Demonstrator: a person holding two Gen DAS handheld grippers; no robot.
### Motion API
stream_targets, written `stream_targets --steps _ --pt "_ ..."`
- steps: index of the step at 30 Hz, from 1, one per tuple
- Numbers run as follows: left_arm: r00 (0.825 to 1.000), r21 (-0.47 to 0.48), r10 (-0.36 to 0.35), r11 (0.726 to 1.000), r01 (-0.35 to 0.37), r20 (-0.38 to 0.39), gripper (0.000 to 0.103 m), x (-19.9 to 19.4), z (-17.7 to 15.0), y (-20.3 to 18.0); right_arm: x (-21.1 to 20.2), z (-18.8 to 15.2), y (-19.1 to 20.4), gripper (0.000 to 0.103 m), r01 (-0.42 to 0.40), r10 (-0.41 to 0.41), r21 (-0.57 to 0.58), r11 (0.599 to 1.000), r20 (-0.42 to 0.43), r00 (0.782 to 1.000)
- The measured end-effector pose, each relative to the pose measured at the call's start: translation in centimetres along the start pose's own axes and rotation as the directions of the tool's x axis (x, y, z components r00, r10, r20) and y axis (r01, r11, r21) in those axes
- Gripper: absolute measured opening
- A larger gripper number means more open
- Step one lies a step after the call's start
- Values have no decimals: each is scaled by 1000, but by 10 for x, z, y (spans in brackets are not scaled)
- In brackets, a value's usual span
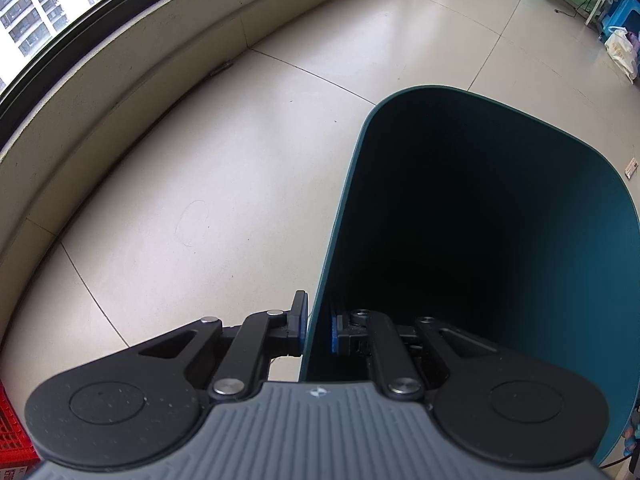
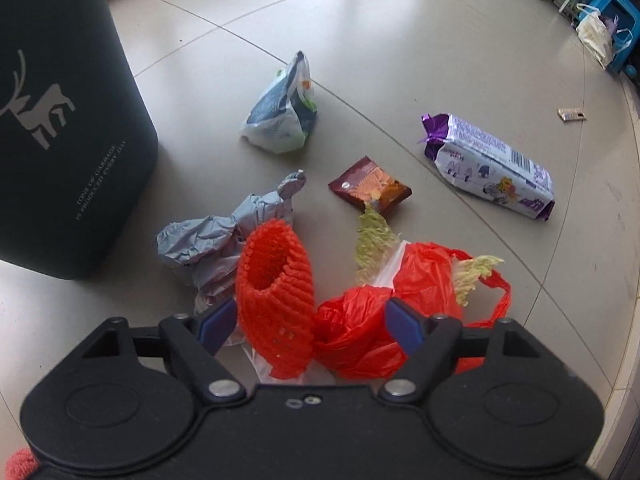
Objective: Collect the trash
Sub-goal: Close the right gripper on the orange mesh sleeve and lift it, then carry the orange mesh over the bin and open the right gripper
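Note:
My left gripper point(image 1: 318, 330) is shut on the rim of the dark teal trash bin point(image 1: 520, 200); one pad is outside the wall, one inside. The same bin point(image 2: 60, 120), with a deer print, stands on the floor at the left of the right wrist view. My right gripper point(image 2: 310, 326) is open low over the trash pile, its fingers either side of an orange foam net sleeve point(image 2: 276, 280) and a red plastic bag point(image 2: 400, 304) with cabbage leaves point(image 2: 372, 240). A crumpled grey bag point(image 2: 216, 240) lies just beyond.
Farther out on the tiled floor lie a white-green plastic bag point(image 2: 284, 108), a brown snack packet point(image 2: 370, 186), a purple-white wrapper point(image 2: 492, 164) and a small scrap point(image 2: 572, 114). A low wall under a window point(image 1: 100, 92) curves along the left. A blue stool point(image 2: 614, 8) and bags stand far right.

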State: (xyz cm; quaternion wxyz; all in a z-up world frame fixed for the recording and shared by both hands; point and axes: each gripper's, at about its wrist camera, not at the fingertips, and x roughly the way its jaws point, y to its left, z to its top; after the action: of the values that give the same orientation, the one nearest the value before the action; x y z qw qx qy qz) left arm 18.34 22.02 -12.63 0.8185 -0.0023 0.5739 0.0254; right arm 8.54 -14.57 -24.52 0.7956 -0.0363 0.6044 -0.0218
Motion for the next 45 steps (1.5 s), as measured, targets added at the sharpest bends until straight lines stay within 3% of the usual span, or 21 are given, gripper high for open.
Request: stream_targets --steps 2,4,6,11,17,20,25,29,31,34,38,42,45 --pt "1000 4 7 1000 -7 -4 10 4 2 -4 5 -1 0 61 -4 4 17 1000 -17 1000" --pt "1000 7 9 1000 -9 -2 10 7 3 -5 7 -2 -1 26 -2 3 33 999 -22 1000" --pt "1000 7 10 1000 -10 0 10 9 4 -6 6 -1 -3 12 9 -8 51 999 -18 1000" --pt "1000 8 19 1000 -19 7 10 16 5 -11 -31 3 -11 9 -17 11 85 996 70 997" --pt "1000 -2 15 1000 -15 9 11 20 7 -13 -121 19 -14 9 -90 74 65 994 211 975" --pt "1000 -2 16 1000 -16 14 11 24 8 -15 -181 34 -11 9 -167 152 25 986 298 942" --pt "1000 5 18 1000 -19 15 11 28 10 -15 -264 71 17 9 -280 302 -115 953 398 866" --pt "1000 1 17 1000 -17 14 11 28 10 -17 -288 99 51 9 -349 408 -213 913 404 819" --pt "1000 4 22 1000 -22 13 11 25 5 -16 -283 113 69 9 -372 440 -241 896 384 812" --pt "1000 4 26 1000 -26 10 11 25 4 -18 -262 131 99 9 -396 472 -274 877 329 818" --pt "1000 -1 21 1000 -21 0 11 20 6 -14 -229 143 136 9 -393 470 -303 868 244 849" --pt "1000 -3 21 1000 -21 -11 11 20 9 -14 -200 142 156 9 -357 430 -328 875 185 884" --pt "999 0 30 1000 -30 -14 11 21 9 -16 -185 143 159 9 -358 424 -332 872 150 893"
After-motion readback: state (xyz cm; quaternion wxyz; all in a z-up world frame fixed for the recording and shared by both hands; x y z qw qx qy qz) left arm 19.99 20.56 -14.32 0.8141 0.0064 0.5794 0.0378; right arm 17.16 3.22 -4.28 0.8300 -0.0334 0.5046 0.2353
